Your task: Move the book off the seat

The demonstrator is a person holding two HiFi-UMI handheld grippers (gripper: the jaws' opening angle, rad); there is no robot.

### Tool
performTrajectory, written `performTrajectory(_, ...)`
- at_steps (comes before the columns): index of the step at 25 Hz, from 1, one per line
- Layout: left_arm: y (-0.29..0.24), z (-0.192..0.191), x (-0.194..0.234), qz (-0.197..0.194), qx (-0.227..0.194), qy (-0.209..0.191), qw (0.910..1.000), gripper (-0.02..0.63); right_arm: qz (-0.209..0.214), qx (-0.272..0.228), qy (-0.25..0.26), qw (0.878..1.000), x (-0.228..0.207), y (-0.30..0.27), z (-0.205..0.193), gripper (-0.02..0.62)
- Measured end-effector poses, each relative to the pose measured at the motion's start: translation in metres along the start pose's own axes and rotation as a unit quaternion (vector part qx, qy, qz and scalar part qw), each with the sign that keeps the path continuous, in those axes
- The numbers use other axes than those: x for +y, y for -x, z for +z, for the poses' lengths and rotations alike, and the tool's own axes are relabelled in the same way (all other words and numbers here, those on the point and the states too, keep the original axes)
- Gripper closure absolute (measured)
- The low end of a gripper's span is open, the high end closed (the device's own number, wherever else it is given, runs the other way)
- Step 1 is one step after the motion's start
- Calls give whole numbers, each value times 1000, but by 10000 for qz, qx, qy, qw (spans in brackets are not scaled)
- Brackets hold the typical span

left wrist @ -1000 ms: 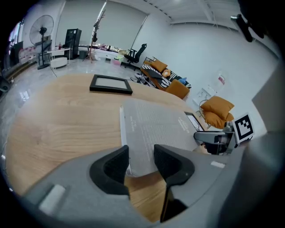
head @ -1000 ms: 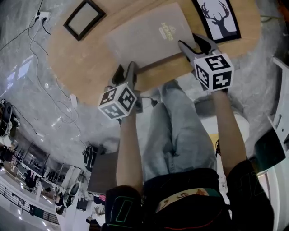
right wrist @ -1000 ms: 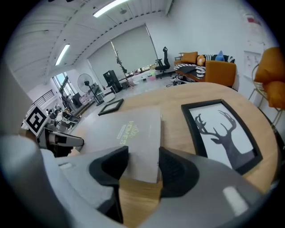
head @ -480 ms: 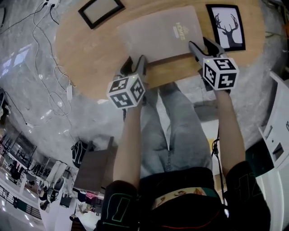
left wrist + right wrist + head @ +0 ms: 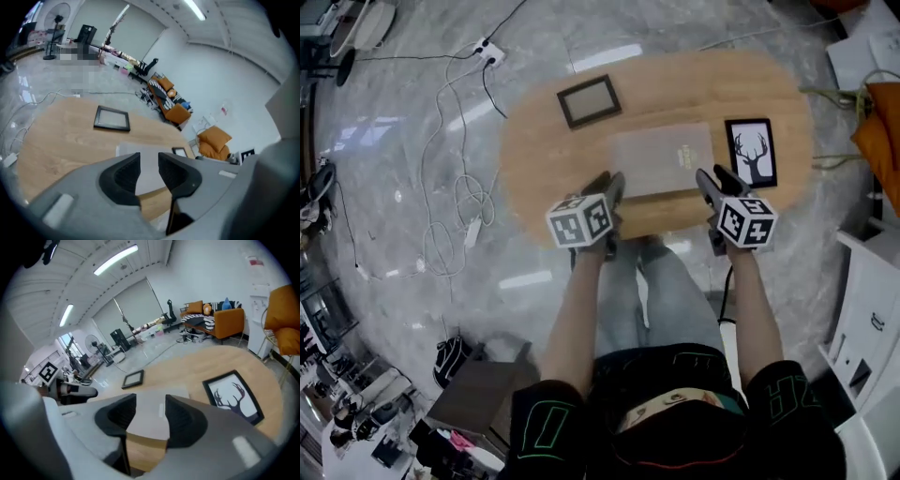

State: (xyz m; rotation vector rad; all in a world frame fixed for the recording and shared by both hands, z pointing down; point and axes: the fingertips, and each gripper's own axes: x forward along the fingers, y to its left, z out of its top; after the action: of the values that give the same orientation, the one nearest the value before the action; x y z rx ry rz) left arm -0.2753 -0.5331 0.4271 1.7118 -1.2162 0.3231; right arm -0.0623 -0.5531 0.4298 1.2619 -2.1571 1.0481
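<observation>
A grey book (image 5: 664,159) lies flat in the middle of the oval wooden seat (image 5: 534,164). My left gripper (image 5: 607,181) hovers over the seat's near edge, by the book's near left corner. Its jaws are closing with nothing between them. In the left gripper view the book (image 5: 130,148) lies beyond the left gripper (image 5: 149,161). My right gripper (image 5: 712,178) stands open over the book's near right corner without touching it. In the right gripper view the book (image 5: 176,390) shows past the right gripper (image 5: 149,411).
A dark picture frame (image 5: 589,100) lies at the seat's back left, and a deer picture (image 5: 750,152) lies to the right of the book. Cables and a power strip (image 5: 484,47) trail over the marble floor at left. White furniture (image 5: 867,309) stands at right.
The head view has pulled back and now takes in the whole seat. Both grippers stay near the book's front edge. The left jaws look narrower.
</observation>
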Motion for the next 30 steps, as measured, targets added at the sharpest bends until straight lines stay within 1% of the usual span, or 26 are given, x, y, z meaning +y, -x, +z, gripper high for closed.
performTrajectory(2,22,49,-27,-188,-674,58,9975,498,539,-412,-89,9977,24,15,39,407)
performTrajectory(4,46,97,-57,-279,-1322,-66,9908,518,900,-818,-163,9924,38,32,81,417)
performTrajectory(5,60,117,-72,-298,-1611,-164,9864,539,970,-986,-142,9903,42,43,100,486)
performTrajectory(6,75,135,-88,-314,-1860,-291,9816,564,1003,-1139,-98,9884,47,54,118,536)
performTrajectory(7,89,149,-104,-339,-2055,-457,9770,578,1040,-1282,-53,9863,53,67,133,559)
performTrajectory(8,102,160,-119,-380,-2201,-666,9725,587,1105,-1413,-13,9838,60,79,148,587)
performTrajectory(10,128,184,-144,-501,-2442,-1139,9617,595,1322,-1611,107,9780,84,96,178,591)
performTrajectory(12,157,208,-160,-561,-2735,-1509,9483,595,1531,-1732,364,9722,115,107,204,591)
performTrajectory(14,184,227,-169,-416,-2980,-1763,9372,595,1733,-1833,593,9658,144,117,222,592)
performTrajectory(16,208,242,-174,-104,-3174,-1953,9279,595,1949,-1941,646,9593,167,127,237,592)
performTrajectory(17,218,248,-175,72,-3280,-2006,9231,595,1985,-1994,662,9573,176,131,244,592)
performTrajectory(18,226,254,-175,263,-3373,-2041,9186,595,1935,-2046,704,9569,183,134,252,592)
performTrajectory(20,236,264,-171,689,-3460,-2121,9113,595,1686,-2173,798,9581,191,141,269,592)
performTrajectory(21,240,270,-167,859,-3469,-2152,9088,595,1582,-2275,778,9577,195,144,279,592)
performTrajectory(22,244,275,-164,944,-3485,-2148,9075,595,1521,-2402,694,9562,199,149,287,592)
performTrajectory(24,256,284,-161,884,-3604,-2083,9049,595,1431,-2648,530,9522,209,157,295,592)
performTrajectory(25,264,289,-161,824,-3687,-2082,9022,595,1350,-2728,564,9509,214,160,297,592)
performTrajectory(28,282,306,-156,808,-3854,-2180,8930,595,1020,-2787,914,9506,223,160,304,592)
performTrajectory(30,286,316,-153,860,-3929,-2213,8884,595,845,-2877,1111,9475,224,162,318,592)
